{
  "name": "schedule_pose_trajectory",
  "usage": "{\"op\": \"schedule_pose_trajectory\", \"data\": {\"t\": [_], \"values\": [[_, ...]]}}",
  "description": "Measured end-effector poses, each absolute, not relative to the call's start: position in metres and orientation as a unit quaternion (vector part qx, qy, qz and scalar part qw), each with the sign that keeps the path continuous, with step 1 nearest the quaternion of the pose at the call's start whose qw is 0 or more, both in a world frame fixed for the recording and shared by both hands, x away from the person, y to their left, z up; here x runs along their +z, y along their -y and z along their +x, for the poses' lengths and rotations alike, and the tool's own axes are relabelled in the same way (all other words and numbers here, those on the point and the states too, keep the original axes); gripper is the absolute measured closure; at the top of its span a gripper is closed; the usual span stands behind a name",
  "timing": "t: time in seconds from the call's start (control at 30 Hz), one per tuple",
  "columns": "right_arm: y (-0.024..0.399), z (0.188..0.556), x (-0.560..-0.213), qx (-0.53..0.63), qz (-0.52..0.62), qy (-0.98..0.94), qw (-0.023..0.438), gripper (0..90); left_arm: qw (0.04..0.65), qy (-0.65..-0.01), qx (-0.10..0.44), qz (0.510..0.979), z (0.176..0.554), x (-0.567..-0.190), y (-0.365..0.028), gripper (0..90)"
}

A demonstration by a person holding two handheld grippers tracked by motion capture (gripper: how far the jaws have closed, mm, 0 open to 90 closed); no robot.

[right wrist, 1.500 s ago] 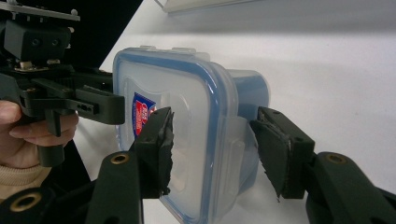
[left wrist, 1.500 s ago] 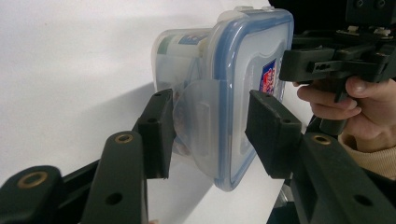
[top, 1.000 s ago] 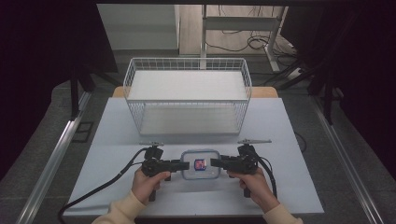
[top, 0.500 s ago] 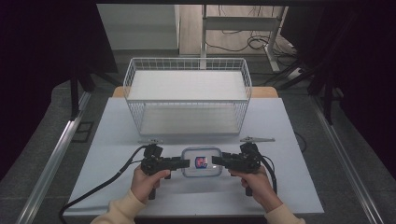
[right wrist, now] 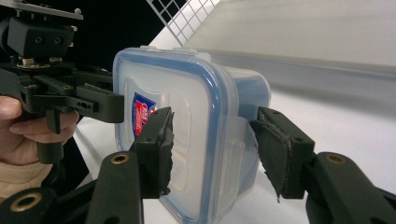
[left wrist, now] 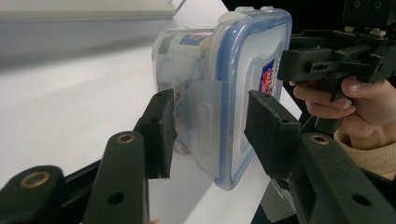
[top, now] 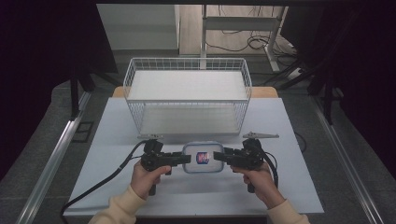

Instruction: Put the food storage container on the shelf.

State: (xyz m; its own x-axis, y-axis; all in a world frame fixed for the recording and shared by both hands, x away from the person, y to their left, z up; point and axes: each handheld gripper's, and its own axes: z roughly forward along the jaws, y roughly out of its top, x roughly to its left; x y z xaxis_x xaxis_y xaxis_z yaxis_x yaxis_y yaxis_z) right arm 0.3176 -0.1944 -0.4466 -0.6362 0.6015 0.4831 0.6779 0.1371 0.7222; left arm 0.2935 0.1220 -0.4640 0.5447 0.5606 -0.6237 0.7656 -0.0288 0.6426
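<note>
While both my grippers, left gripper and right gripper, clamp the container near the desk's front edge, an uneven pull could pop a latch flap.

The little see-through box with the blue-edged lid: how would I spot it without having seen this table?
Find the white wire basket at the back of the pale table. Just in front of it sits the clear plastic box with a blue-rimmed lid, between the left gripper and right gripper. A red-and-blue sticker on its lid marks it.
</note>
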Motion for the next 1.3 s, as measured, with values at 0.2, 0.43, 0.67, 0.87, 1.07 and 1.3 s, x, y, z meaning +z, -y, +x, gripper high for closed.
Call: {"op": "schedule_pose_trajectory", "data": {"t": [0.2, 0.43, 0.67, 0.87, 1.07, 1.3], "values": [[0.193, 0.321, -0.435, -0.506, -0.418, 0.754, 0.029, 47.7, 0.522, -0.463, -0.094, 0.71, 0.297, -0.455, -0.124, 53.3], [0.189, 0.326, -0.423, -0.514, -0.412, 0.752, 0.023, 47.7, 0.526, -0.459, -0.083, 0.711, 0.302, -0.439, -0.127, 53.3], [0.185, 0.333, -0.405, -0.521, -0.4, 0.754, 0.011, 47.8, 0.533, -0.454, -0.069, 0.711, 0.307, -0.423, -0.131, 53.3], [0.18, 0.339, -0.396, -0.523, -0.393, 0.756, 0.006, 47.8, 0.54, -0.453, -0.061, 0.707, 0.312, -0.415, -0.137, 53.3], [0.176, 0.346, -0.387, -0.526, -0.388, 0.757, 0.002, 47.8, 0.544, -0.451, -0.053, 0.705, 0.317, -0.407, -0.14, 53.3], [0.17, 0.352, -0.376, -0.53, -0.379, 0.759, -0.005, 47.8, 0.55, -0.448, -0.045, 0.704, 0.322, -0.396, -0.145, 53.3]]}}
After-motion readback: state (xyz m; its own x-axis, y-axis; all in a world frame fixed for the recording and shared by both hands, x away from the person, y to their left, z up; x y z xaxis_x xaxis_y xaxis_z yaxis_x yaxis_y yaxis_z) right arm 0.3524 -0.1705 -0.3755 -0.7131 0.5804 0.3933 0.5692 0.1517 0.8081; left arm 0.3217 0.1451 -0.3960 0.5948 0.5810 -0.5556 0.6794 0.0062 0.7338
